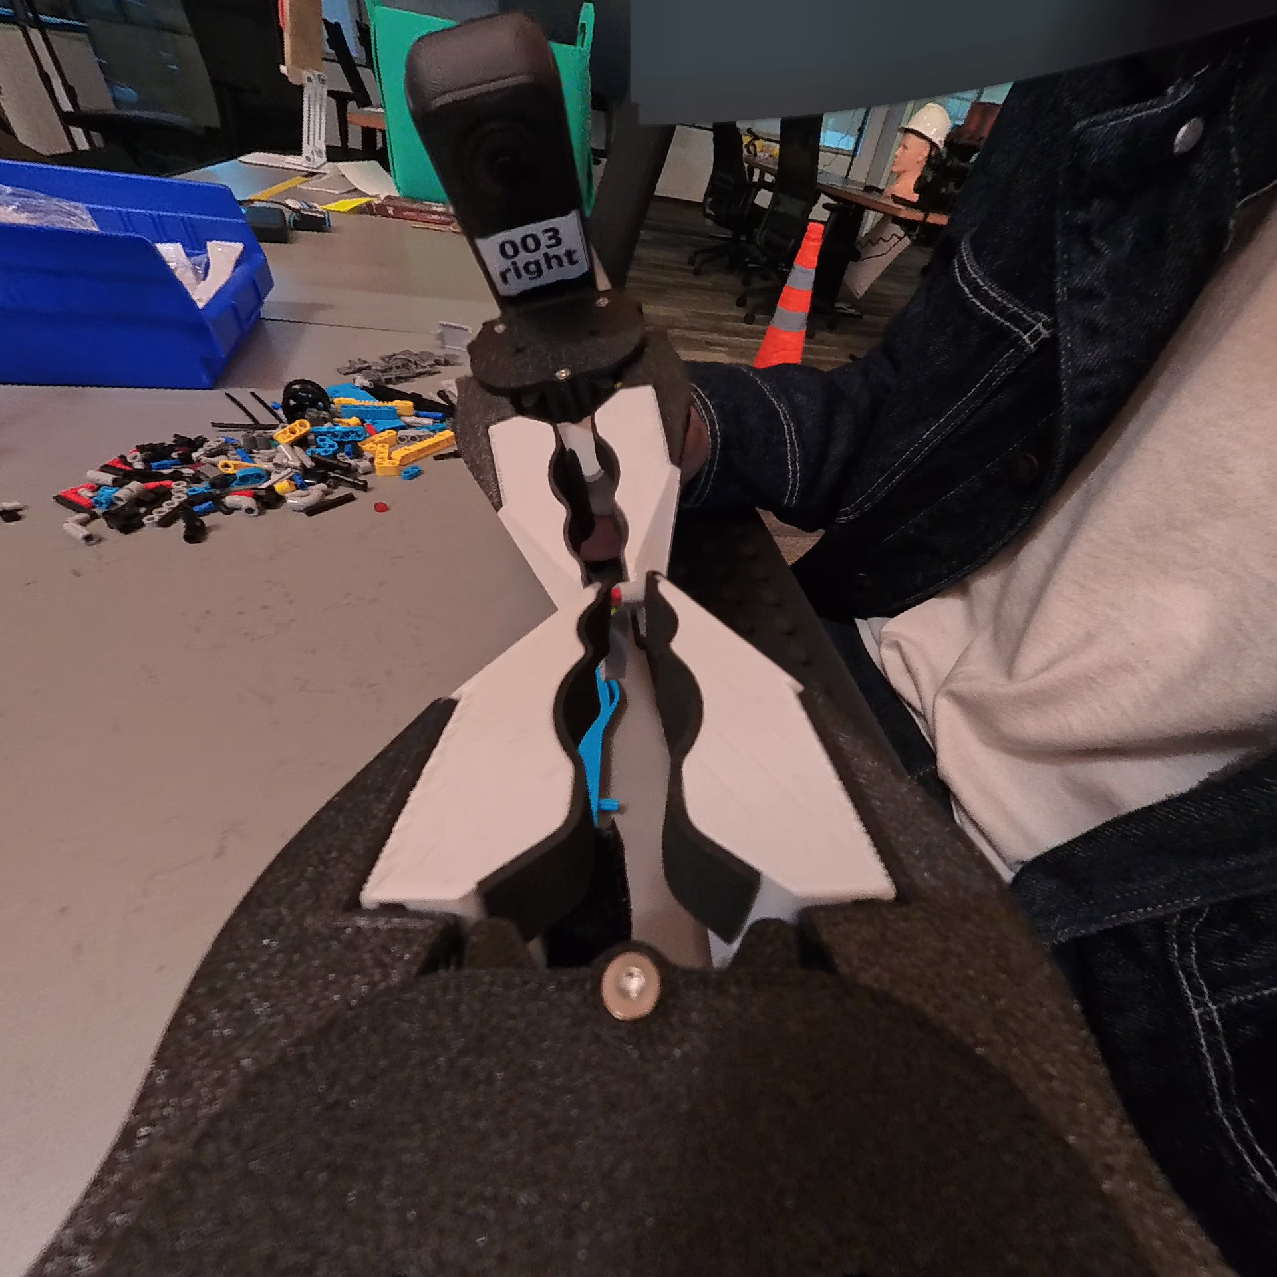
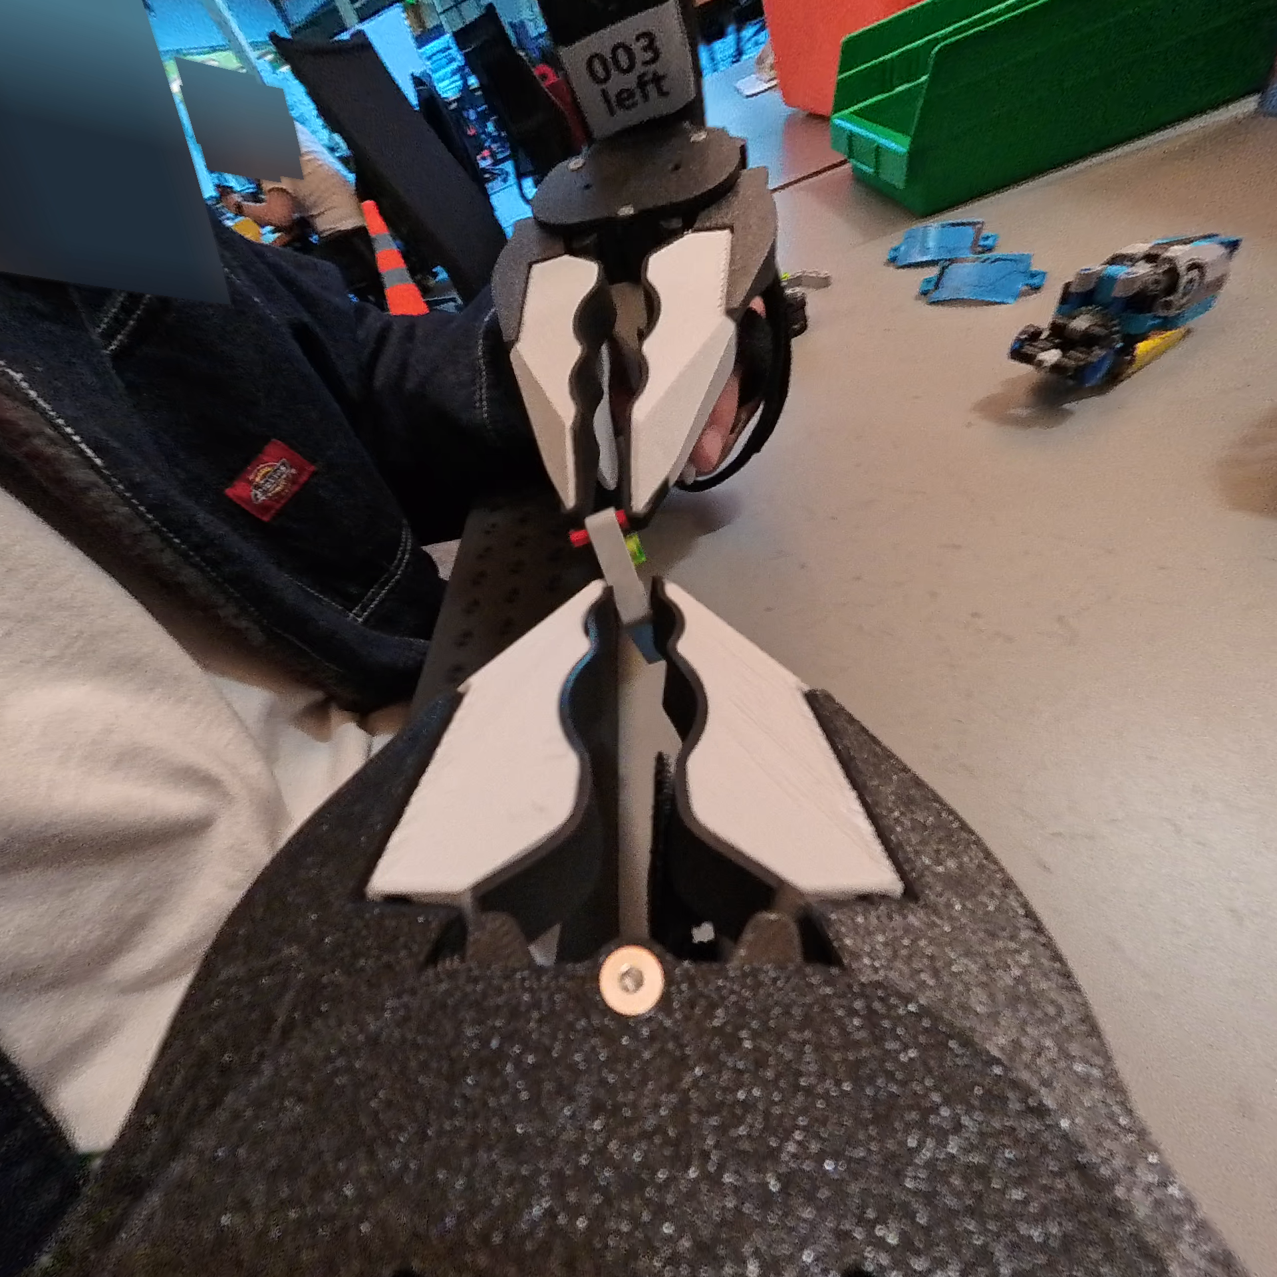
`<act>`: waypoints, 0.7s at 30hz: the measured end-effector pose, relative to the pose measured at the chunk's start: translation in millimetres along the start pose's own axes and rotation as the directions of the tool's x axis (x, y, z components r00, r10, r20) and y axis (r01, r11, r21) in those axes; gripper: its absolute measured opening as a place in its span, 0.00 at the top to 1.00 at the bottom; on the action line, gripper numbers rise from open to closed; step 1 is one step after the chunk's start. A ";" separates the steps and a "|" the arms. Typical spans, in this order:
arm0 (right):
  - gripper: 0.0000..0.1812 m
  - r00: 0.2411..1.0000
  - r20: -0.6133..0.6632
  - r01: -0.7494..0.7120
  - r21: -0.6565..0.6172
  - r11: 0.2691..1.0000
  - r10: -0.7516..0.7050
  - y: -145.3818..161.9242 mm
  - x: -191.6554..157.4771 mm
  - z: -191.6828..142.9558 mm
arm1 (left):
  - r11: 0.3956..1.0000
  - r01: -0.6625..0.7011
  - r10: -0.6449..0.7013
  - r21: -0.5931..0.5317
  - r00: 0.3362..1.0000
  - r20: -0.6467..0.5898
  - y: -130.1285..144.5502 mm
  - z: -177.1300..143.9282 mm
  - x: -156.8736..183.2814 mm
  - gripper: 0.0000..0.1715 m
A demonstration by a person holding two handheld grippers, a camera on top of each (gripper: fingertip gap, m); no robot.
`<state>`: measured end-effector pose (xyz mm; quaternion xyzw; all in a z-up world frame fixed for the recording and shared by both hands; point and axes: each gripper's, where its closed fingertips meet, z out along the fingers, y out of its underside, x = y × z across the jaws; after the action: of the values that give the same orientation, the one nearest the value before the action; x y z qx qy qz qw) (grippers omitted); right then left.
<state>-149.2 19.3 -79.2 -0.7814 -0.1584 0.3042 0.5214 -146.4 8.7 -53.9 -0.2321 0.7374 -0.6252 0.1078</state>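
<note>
— Two tools meet tip to tip over the near edge of a grey table [image 2: 967, 622]. What does each one hold?

— In the right wrist view, the right tool [image 2: 630, 594] is pinched narrow on one end of a light grey beam [image 2: 618, 553] that carries a red pin [image 2: 579, 537] and a green piece [image 2: 636, 548]. The left tool [image 1: 622, 594] is also drawn narrow, its tips at the beam's far end, with a blue part [image 1: 600, 732] between its fingers. Whether the left tips actually grip the beam, I cannot tell.

— And the table itself?

— Matte grey, faintly scuffed. From the left wrist view, a loose pile of small building pieces [image 1: 256, 463] — black, blue, yellow, red, grey — lies well off to the left, with a blue bin [image 1: 124, 276] behind it. From the right wrist view, a partly built blue, black and yellow model [image 2: 1119, 304] sits to the right, two flat blue pieces [image 2: 960, 262] near it, and a green bin [image 2: 1036, 103] at the back beside an orange container [image 2: 801, 48].

— The room?

— An open workspace: an orange traffic cone [image 1: 795, 304] on the floor, office chairs and desks behind, and a mannequin head in a white hard hat [image 1: 922, 148] on a far desk. A person in a dark denim jacket [image 1: 1002, 380] over a pale shirt holds both tools close to the body.
</note>
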 end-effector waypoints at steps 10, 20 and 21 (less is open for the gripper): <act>0.96 1.000 0.006 -0.011 0.010 1.000 0.011 -2.1 -0.8 0.3 | 0.999 0.048 -0.047 0.019 0.998 -0.035 -1.8 -0.2 2.7 0.97; 0.97 0.897 0.368 -0.312 0.137 0.940 0.245 -32.0 -24.5 -12.6 | 0.971 0.082 -0.070 0.227 0.996 -0.062 -39.7 -8.1 2.0 0.94; 0.97 0.863 0.433 -0.359 0.166 0.918 0.259 -41.2 -28.6 -17.7 | 0.965 0.109 -0.092 0.240 0.993 -0.079 -42.6 -9.2 1.7 0.89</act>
<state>-156.8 7.1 -28.0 -0.6478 -0.0958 0.5555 0.5124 -143.1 11.3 -10.5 -0.2332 0.6453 -0.7232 0.0789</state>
